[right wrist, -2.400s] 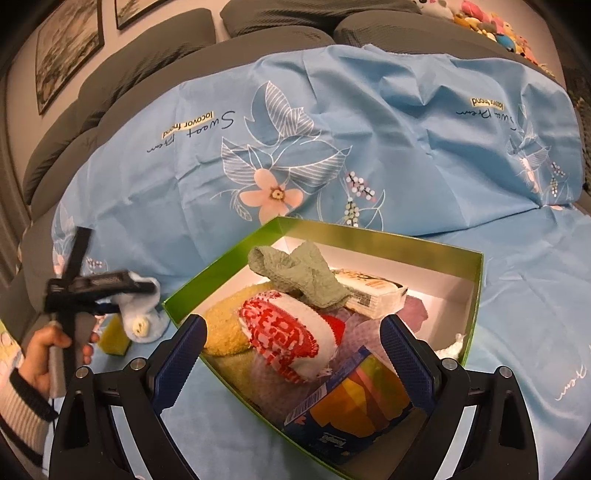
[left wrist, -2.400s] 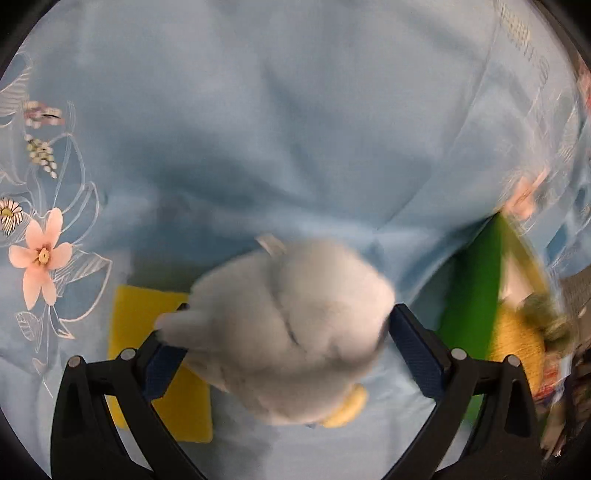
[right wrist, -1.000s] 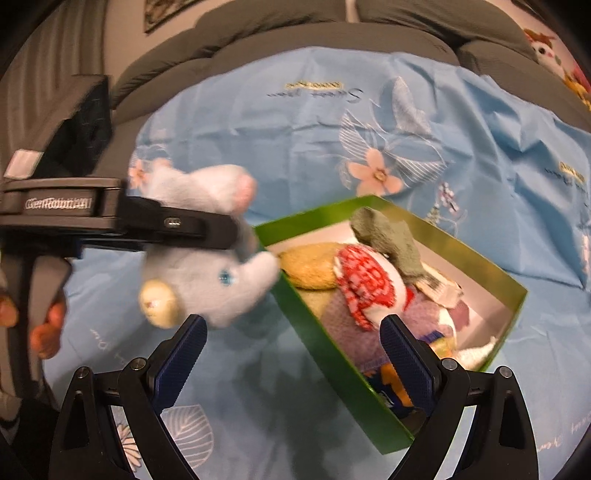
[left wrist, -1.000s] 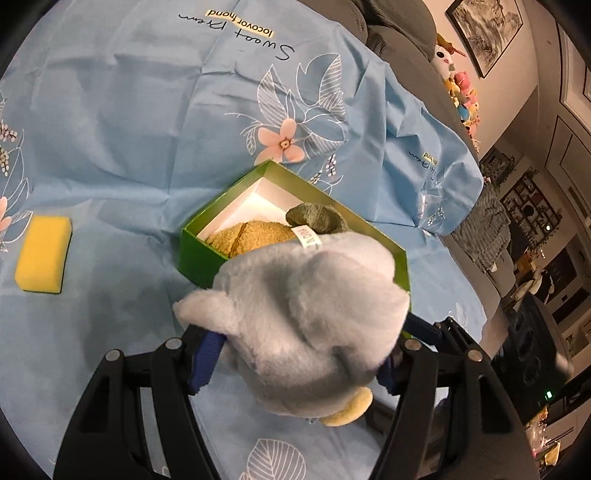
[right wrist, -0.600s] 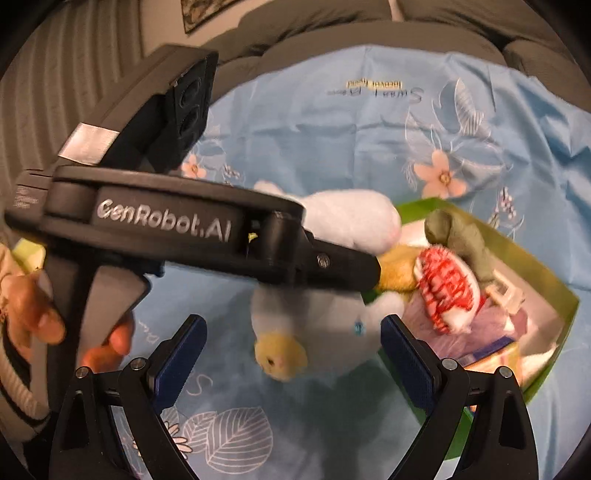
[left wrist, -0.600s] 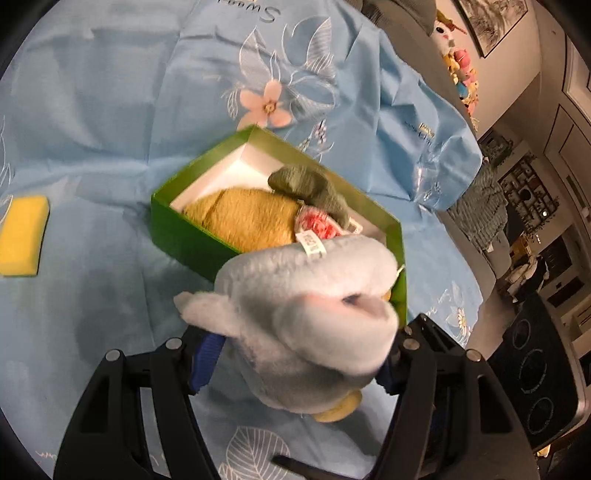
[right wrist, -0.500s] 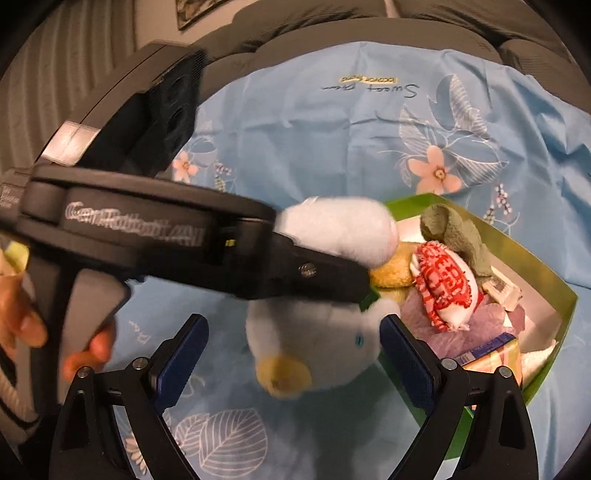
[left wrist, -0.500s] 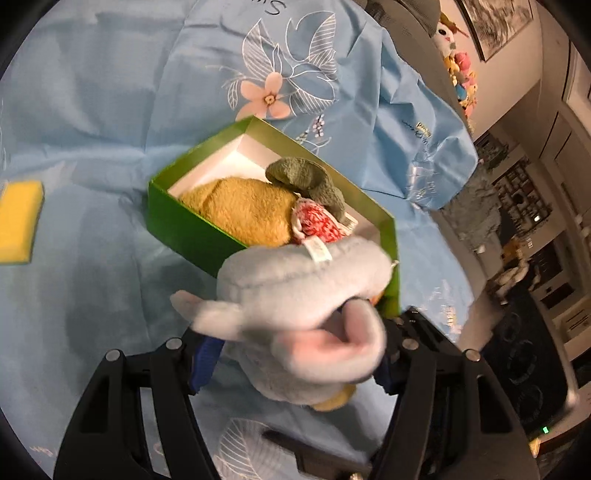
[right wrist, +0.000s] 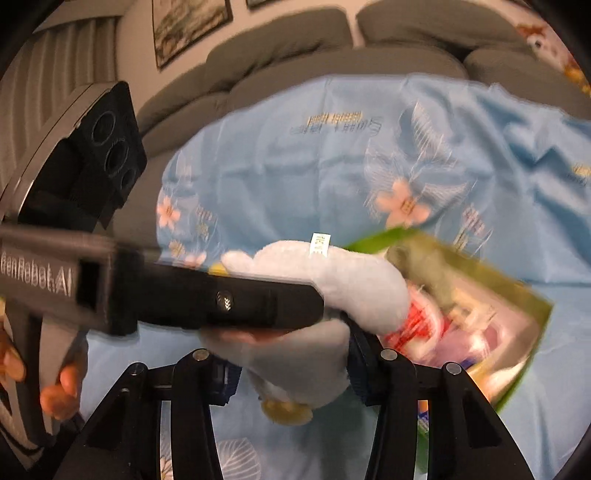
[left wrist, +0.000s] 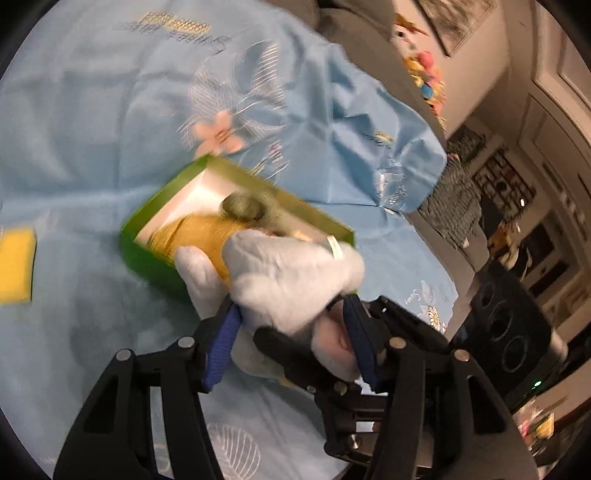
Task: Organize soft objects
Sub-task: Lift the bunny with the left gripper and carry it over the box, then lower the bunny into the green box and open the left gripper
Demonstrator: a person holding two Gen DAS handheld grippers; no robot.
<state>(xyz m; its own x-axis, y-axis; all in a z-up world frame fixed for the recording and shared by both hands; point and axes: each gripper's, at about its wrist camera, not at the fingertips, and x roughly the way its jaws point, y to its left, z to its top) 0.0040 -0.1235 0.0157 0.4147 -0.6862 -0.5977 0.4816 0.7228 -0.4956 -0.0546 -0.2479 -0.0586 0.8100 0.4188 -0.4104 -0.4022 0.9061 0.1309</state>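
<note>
**a:** so nearest to the cameras, both tools are on the same toy; the left gripper [left wrist: 291, 339] has its blue pads squeezed into the grey plush toy [left wrist: 291, 273], jaws closing in on it, fur bulging out between them; the right gripper [right wrist: 291, 373] comes at it from the other side, jaws also closing, pads pressed into the toy's lower half [right wrist: 295, 365]

**b:** yeah, in the right wrist view the left tool's black arm crosses right over the plush; a hand [right wrist: 59, 391] is wrapped round its handle at the left edge; there's a yellow foot [right wrist: 286, 410] poking out under the toy and a white tag [right wrist: 320, 245] on top

**a:** toy's up in the air, off the cloth, right at the near edge of the green box [left wrist: 147, 258]; can't tell if it touches the rim, too blurry

**b:** box already has stuff in it; a tan fuzzy thing [left wrist: 199, 236], a dark green cloth [left wrist: 243, 206], something red and white [right wrist: 424, 321]

**a:** yellow sponge [left wrist: 14, 269] sits alone on the blue flowered cloth [left wrist: 110, 110], well left of the box

**b:** behind all that, grey sofa cushions [right wrist: 332, 40]; framed pictures [right wrist: 188, 22] on the wall
</note>
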